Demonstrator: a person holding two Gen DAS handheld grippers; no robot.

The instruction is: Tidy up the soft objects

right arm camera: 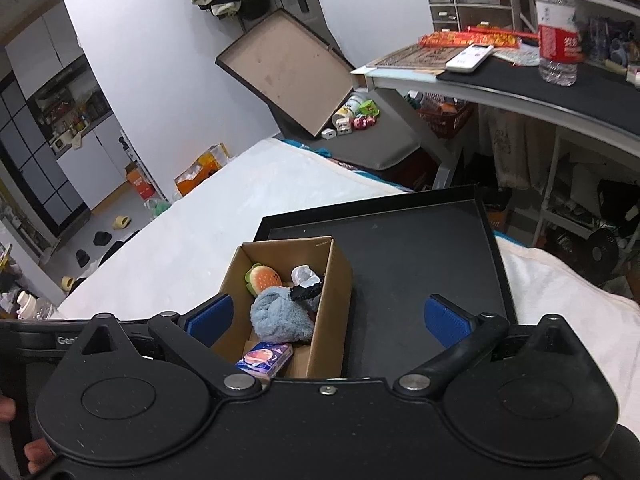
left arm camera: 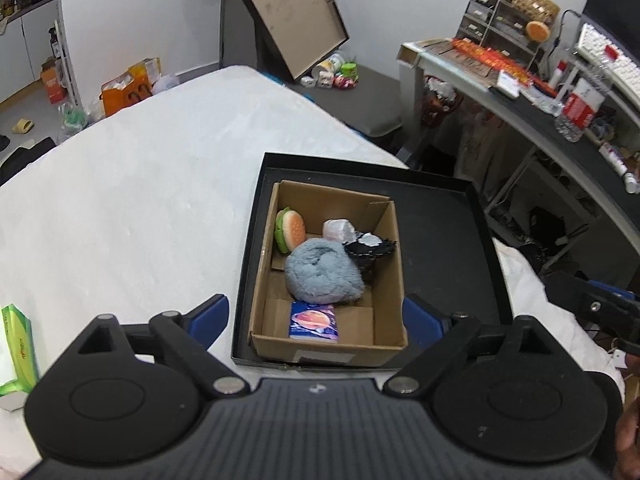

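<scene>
Both tongs were wide apart and held nothing: the left gripper [left arm camera: 316,316] and the right gripper [right arm camera: 328,316]. At twelve o'clock sat the cardboard box [left arm camera: 394,280] in a black tray [left arm camera: 460,240]. Inside were a tissue pack [left arm camera: 314,320], then a fluffy grey toy [left arm camera: 322,270], and farthest a burger toy [left arm camera: 290,228].

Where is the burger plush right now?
In both wrist views the burger plush sits inside the cardboard box, in its far left corner, just beyond the grey fluffy toy; the box stands in the black tray.
</scene>
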